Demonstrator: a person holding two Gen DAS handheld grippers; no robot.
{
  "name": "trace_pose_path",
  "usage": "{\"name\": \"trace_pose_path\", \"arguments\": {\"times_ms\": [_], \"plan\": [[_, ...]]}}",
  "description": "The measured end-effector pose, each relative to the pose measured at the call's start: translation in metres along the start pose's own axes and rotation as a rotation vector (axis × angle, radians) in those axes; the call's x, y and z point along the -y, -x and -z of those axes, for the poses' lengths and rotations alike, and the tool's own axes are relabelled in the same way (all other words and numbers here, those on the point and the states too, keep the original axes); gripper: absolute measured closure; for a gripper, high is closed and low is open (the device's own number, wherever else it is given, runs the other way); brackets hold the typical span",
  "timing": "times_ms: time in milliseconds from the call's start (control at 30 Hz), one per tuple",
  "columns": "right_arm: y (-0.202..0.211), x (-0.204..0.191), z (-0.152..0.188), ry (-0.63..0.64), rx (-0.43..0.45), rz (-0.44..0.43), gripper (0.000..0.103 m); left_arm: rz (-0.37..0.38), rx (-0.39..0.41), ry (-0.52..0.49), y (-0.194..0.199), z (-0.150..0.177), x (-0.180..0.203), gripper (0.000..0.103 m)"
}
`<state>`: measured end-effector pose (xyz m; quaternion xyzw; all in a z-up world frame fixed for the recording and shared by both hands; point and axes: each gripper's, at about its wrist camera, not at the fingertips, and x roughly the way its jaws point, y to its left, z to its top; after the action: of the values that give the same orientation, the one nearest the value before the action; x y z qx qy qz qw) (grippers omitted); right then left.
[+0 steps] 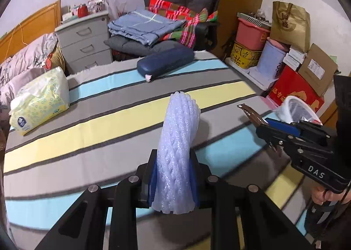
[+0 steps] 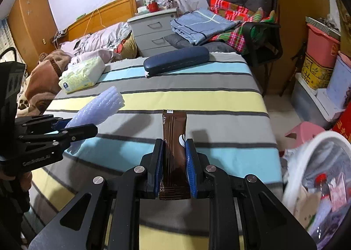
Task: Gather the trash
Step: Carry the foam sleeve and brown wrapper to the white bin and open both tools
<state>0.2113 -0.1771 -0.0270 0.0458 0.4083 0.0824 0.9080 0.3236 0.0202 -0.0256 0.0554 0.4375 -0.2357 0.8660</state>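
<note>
My left gripper (image 1: 174,162) is shut on a pale lilac foam net sleeve (image 1: 182,122), which stands up out of the jaws above the striped cloth (image 1: 98,127). My right gripper (image 2: 174,146) is shut on a brown sachet (image 2: 174,127) that points forward. From the right wrist, the left gripper (image 2: 74,127) and its foam net sleeve (image 2: 98,107) show at the left. The left wrist view shows the right gripper (image 1: 266,123) with the sachet (image 1: 250,112) at the right. A white trash bin (image 2: 307,144) lined with a bag holds several scraps at the lower right, beside the table edge.
On the striped cloth lie a yellow tissue pack (image 1: 41,100) at the left and a dark blue case (image 1: 166,61) at the far edge. Behind stand a grey drawer unit (image 1: 85,37) and a chair with folded cloths (image 1: 149,23). Boxes and tubs (image 1: 291,78) crowd the right.
</note>
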Motion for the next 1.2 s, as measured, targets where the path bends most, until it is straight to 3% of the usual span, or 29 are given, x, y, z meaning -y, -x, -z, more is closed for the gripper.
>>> {"name": "trace_pose_path", "arguments": {"times_ms": [333, 700, 1000, 1200], "plan": [[0.058, 0.015, 0.02, -0.034, 0.074, 0.028, 0.082, 0.031, 0.052, -0.008, 0.051, 0.019, 0.06, 0.077], [0.112, 0.056, 0.038, -0.087, 0.159, 0.094, 0.082, 0.095, 0.1, -0.079, 0.08, 0.025, 0.156, 0.077], [0.137, 0.099, 0.052, -0.134, 0.171, 0.189, 0.082, 0.16, 0.1, -0.112, 0.065, 0.015, 0.227, 0.077], [0.134, 0.133, 0.061, -0.179, 0.135, 0.245, 0.082, 0.207, 0.057, -0.144, 0.036, 0.009, 0.272, 0.077]]}}
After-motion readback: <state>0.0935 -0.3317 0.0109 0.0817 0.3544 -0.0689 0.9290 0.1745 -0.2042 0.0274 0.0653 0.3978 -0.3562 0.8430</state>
